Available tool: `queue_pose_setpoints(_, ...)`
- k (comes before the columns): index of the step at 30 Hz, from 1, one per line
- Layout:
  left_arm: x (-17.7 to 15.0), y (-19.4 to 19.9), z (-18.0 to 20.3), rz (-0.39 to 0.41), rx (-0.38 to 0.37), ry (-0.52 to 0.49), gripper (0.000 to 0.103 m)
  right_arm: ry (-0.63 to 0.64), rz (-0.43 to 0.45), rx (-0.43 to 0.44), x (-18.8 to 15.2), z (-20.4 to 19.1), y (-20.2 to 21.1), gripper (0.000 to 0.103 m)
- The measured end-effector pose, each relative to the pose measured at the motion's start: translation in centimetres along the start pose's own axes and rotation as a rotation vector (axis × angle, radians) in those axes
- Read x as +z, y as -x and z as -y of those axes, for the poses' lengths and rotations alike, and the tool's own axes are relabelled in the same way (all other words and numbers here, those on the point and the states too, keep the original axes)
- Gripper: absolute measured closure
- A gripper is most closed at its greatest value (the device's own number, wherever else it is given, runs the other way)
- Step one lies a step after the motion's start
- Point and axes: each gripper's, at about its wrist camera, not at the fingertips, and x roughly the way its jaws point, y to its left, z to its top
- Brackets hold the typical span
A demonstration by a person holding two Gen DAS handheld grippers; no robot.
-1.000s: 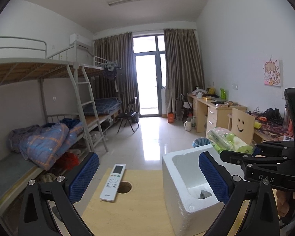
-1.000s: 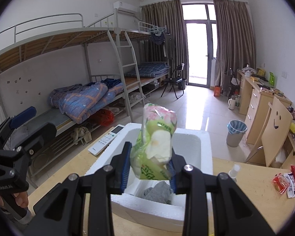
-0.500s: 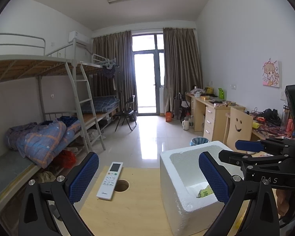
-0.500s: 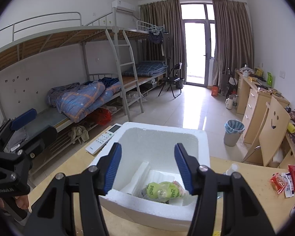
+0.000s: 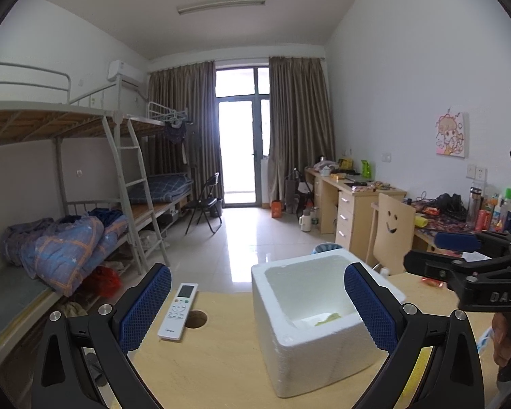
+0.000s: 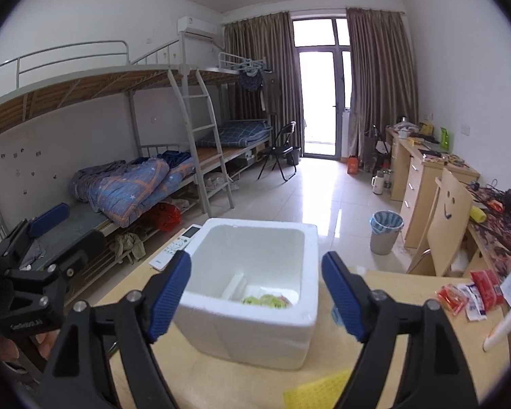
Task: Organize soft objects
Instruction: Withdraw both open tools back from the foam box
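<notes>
Right hand-held gripper (image 6: 255, 293) is spread wide with nothing between its blue pads (image 6: 168, 293), held above the near edge of the white foam box (image 6: 252, 327). The green soft pack (image 6: 267, 301) lies on the box floor, below and just ahead of the right hand-held gripper, roughly centred between its fingers; only its top shows over the near wall. Left hand-held gripper (image 5: 255, 306) is also spread, empty, with the box under and inside its right finger; from that side only a green sliver of the pack (image 5: 327, 318) shows over the rim. White remote (image 5: 177, 306) lies flat on the table (image 5: 214, 368) just inside the left finger, beside a round cable hole (image 5: 196, 318), apart from the box. Ahead of both hand-held grippers the table's far edge runs just behind the remote, then the floor. To the right of the right hand-held gripper: red and white snack packets (image 6: 470, 294) near the table's right side, well apart from the box. A yellow cloth (image 6: 318, 392) lies on the table under the right hand-held gripper, near the front edge. Bare tabletop between box and remote.
</notes>
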Motion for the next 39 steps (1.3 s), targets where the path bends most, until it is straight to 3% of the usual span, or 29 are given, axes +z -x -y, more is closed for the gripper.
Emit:
queue_pose_setpoints(2, 0.1, 0.9, 0.4, 0.003, -0.006, -0.007, 0.001, -0.009, 0.011, -0.002, -0.1, 0.1, 1.1, 0.004)
queue_pose_setpoints(4, 0.0, 2.0, 1.0, 0.007, -0.017, -0.011, 0.001, -0.014, 0.029, -0.017, -0.4, 0.0, 2.5, 0.001)
queue_pose_setpoints(18, -1.6, 8.7, 4.8, 0.05, -0.111, -0.051, 0.001, -0.013, 0.13, -0.086, -3.9, -0.2, 11.0, 0.0)
queue_pose_setpoints(25, -2.8, 10.7, 5.4, 0.079, -0.138, -0.024, 0.001, -0.006, 0.18, -0.114, -6.6, -0.2, 14.3, 0.0)
queue_pose_setpoints(35, -7.8, 11.0, 6.8, 0.094, -0.138, -0.012, 0.001, 0.035, 0.219, -0.198, -12.0, -0.4, 15.2, 0.0)
queue_pose_setpoints(39, -9.4, 10.3, 7.3, 0.051, -0.164, -0.004, 0.001, 0.001, 0.209, -0.207, -14.2, 0.4, 14.8, 0.0)
